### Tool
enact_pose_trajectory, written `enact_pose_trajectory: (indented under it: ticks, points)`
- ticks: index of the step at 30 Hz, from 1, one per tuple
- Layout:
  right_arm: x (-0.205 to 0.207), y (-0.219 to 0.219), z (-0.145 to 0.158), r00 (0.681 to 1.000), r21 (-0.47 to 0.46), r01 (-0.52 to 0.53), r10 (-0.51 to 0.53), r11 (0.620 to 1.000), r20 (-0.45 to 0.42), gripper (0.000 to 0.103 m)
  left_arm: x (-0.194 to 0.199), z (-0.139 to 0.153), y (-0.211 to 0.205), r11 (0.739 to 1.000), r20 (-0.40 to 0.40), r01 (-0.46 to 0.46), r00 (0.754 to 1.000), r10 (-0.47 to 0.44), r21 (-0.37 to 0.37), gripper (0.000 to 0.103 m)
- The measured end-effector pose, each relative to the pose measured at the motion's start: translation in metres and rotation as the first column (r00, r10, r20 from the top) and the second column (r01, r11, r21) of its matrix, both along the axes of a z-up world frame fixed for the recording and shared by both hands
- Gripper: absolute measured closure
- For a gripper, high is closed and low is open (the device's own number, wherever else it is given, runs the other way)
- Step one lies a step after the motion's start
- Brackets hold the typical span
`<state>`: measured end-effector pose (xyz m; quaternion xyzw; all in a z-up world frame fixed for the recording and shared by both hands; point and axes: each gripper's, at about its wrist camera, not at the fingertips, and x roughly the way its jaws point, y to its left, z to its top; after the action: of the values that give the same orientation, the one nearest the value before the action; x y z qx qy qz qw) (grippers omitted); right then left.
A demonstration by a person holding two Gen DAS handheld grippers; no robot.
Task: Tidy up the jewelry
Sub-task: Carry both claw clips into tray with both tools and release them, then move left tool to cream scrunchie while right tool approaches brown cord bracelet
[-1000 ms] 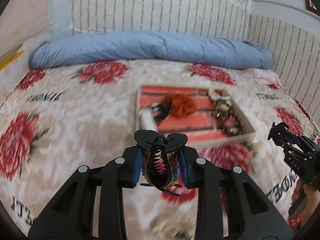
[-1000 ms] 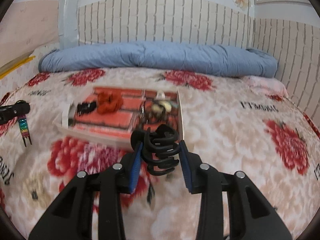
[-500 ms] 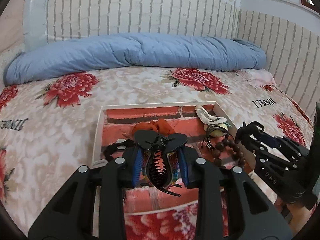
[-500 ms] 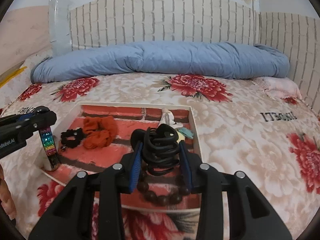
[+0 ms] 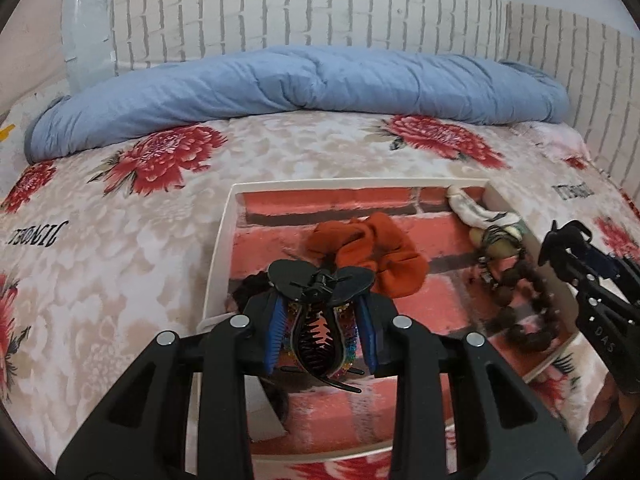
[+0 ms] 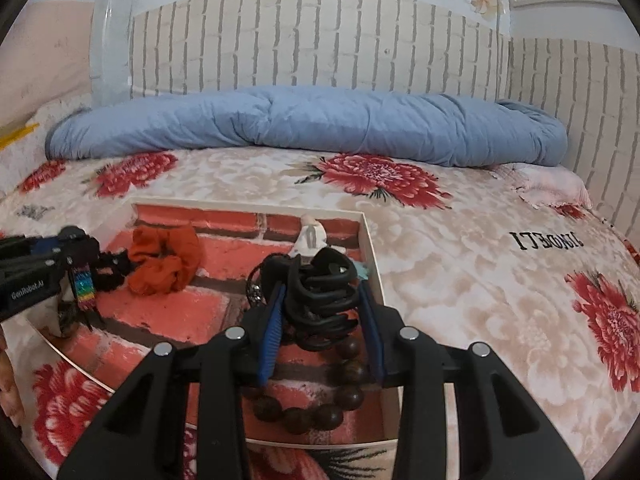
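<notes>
The rainbow-studded claw clip (image 5: 320,332) sits pinched between the blue pads of my left gripper (image 5: 320,336), jaws drawn in partway and pressing its sides, and it hangs over the near left part of the shallow white tray (image 5: 218,256) with the red brick-print floor. My right gripper (image 6: 322,320) has its jaws narrowed the same way onto a plain black claw clip (image 6: 320,296), held above the tray's right side, over the dark wooden bead bracelet (image 6: 320,404) lying on the tray floor. Inside the tray I also see an orange scrunchie (image 5: 368,256) near the middle, a black scrunchie (image 6: 110,276) just left of it (half hidden behind my left gripper in the right wrist view), and a small pale trinket (image 5: 468,208) at the far right corner that I cannot identify. The tray rests on a cream bedspread (image 6: 480,280) with red flowers, and a rolled blue quilt (image 6: 300,124) lies along the brick-pattern wall (image 6: 320,40) behind.
</notes>
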<state>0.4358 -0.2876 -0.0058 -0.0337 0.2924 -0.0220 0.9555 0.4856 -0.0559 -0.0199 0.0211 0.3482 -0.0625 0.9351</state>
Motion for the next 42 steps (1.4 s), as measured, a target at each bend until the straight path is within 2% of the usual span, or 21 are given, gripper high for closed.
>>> enact_pose_trajectory:
  ticks: [5, 14, 16, 19, 23, 25, 27, 28, 32, 35, 36, 42]
  points:
    - [0.009, -0.002, -0.014, 0.999, -0.006, 0.012, -0.012, 1.0, -0.036, 0.067, 0.006, -0.009, 0.001, 0.999, -0.006, -0.013, 1.0, 0.013, 0.034, 0.072]
    - [0.02, -0.004, -0.021, 0.999, -0.009, 0.021, -0.021, 1.0, -0.048, 0.067, 0.015, -0.022, 0.003, 1.0, -0.051, 0.001, 0.999, 0.0, 0.014, 0.064]
    - [0.022, -0.004, -0.021, 0.999, -0.004, 0.02, -0.02, 1.0, -0.046, 0.067, 0.015, -0.023, 0.0, 1.0, -0.049, 0.013, 0.999, -0.012, 0.02, 0.058]
    - [0.026, -0.006, -0.021, 0.999, 0.001, 0.018, -0.018, 1.0, -0.041, 0.066, 0.011, -0.023, -0.007, 0.999, -0.037, 0.035, 0.999, -0.034, 0.029, 0.042]
    - [0.03, -0.007, -0.029, 0.997, 0.024, 0.005, -0.003, 1.0, -0.075, 0.065, 0.005, -0.017, -0.011, 0.998, 0.004, 0.033, 0.999, -0.034, 0.052, 0.017]
    - [0.03, -0.009, -0.028, 0.997, 0.033, 0.014, -0.012, 0.999, -0.072, 0.059, 0.002, -0.012, -0.009, 0.999, 0.028, 0.028, 0.999, -0.029, 0.045, 0.011]
    - [0.026, -0.011, -0.025, 0.999, 0.044, 0.02, -0.018, 0.999, -0.049, 0.031, 0.001, -0.007, -0.005, 0.999, 0.04, 0.026, 0.999, -0.027, 0.021, 0.007]
    - [0.024, -0.011, -0.024, 0.999, 0.047, 0.02, -0.018, 0.999, -0.043, 0.026, 0.0, -0.005, -0.003, 1.0, 0.044, 0.025, 0.999, -0.026, 0.013, 0.007]
    - [0.018, -0.01, -0.019, 0.999, 0.013, 0.011, -0.01, 1.0, -0.037, 0.014, -0.007, 0.008, 0.004, 1.0, 0.077, 0.018, 0.997, -0.018, -0.001, 0.005]
    - [0.013, -0.009, -0.013, 0.999, 0.003, 0.004, -0.004, 1.0, -0.04, 0.011, -0.014, 0.021, 0.012, 1.0, 0.096, 0.006, 0.995, -0.005, -0.017, 0.005]
    - [0.009, -0.01, -0.009, 1.0, 0.014, 0.006, -0.005, 1.0, -0.03, 0.008, -0.017, 0.025, 0.016, 1.0, 0.101, 0.002, 0.995, 0.0, -0.024, 0.005]
    - [-0.02, -0.017, 0.014, 0.999, 0.119, 0.023, -0.027, 0.993, 0.029, 0.004, -0.043, 0.045, 0.038, 0.998, 0.134, -0.056, 0.989, 0.06, -0.033, 0.005]
